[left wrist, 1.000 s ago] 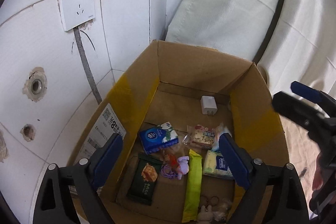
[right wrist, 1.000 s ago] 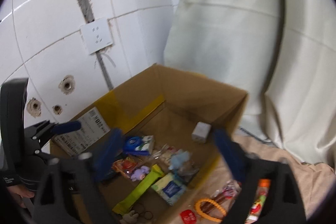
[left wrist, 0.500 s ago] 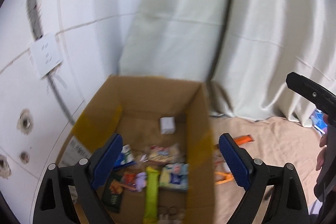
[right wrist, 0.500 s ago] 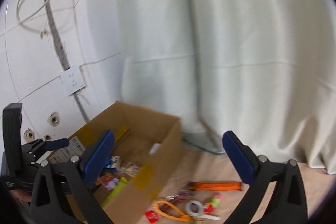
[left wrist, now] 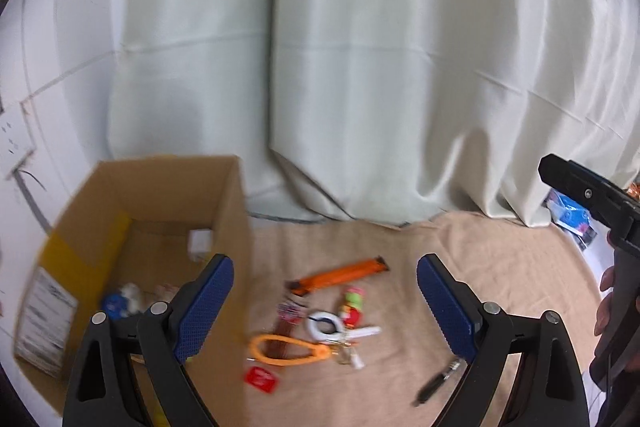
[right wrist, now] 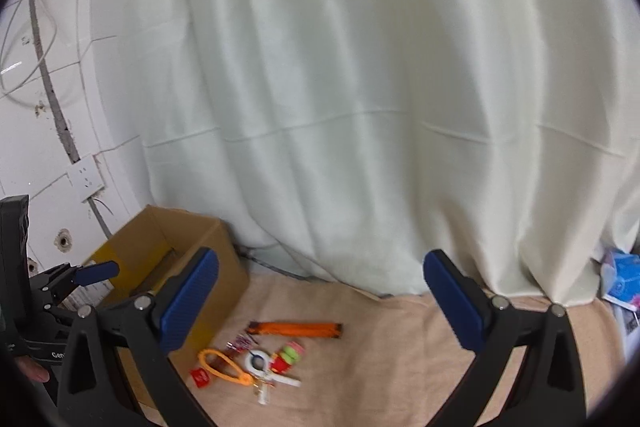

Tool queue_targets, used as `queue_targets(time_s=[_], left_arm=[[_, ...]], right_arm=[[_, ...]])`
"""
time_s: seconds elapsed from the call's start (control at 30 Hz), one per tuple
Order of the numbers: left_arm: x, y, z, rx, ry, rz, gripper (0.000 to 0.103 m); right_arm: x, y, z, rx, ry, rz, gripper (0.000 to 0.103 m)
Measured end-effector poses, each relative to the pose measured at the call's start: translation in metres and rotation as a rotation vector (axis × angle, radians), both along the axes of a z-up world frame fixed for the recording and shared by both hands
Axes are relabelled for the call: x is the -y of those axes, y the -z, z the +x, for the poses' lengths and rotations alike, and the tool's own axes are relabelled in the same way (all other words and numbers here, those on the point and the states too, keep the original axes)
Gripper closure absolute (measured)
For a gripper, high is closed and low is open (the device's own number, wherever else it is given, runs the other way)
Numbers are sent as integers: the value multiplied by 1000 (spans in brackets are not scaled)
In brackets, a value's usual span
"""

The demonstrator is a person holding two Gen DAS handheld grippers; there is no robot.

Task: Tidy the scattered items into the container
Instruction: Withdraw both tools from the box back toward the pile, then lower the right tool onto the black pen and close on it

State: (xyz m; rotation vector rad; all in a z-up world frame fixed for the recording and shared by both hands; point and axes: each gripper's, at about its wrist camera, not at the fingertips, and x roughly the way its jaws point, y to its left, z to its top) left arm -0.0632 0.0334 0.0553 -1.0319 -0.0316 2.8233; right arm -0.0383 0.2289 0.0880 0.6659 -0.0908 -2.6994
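text: I can read only "Gen" in white letters on the left gripper (right wrist: 98, 271) body, cut off at the right-wrist frame edge | box (left wrist: 224, 187) shipping label (left wrist: 46, 323): print too blurred for me to read | red packet (left wrist: 261, 379): marking illegible

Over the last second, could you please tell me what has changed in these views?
Both grippers swung right, away from the cardboard box toward the scattered items on the beige cloth, such as the orange strap. Nothing was grasped or released. Both sets of jaws stayed open and empty; the box's contents look unmoved.
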Motion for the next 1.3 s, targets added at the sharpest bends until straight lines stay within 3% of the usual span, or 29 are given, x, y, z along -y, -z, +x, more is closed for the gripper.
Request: queue_targets(time_s=[0.2, 0.47, 0.6, 0.7, 0.8, 0.97, 1.2, 1.3], left_arm=[[-23, 49, 4, 44, 9, 56, 9], [-30, 113, 9, 69, -24, 49, 9], [-31, 132, 8, 80, -44, 37, 9], [-29, 142, 14, 88, -32, 37, 9], [-25, 146, 15, 85, -39, 12, 9], [-15, 147, 10, 89, -60, 59, 9], [-11, 154, 10, 105, -48, 56, 9], [-9, 156, 9, 112, -49, 48, 9]], right_arm=[[-31, 44, 3, 65, 27, -3, 0], [-52, 122, 11, 184, 17, 35, 0], [-45, 162, 12, 281, -31, 169, 0], [-37, 176, 24, 297, -64, 233, 0], [-29, 187, 41, 330, -40, 222, 0], [-17, 201, 52, 400, -64, 137, 0], [-31, 215, 32, 483, -25, 4, 0], [-24, 219, 26, 484, -49, -3, 0]])
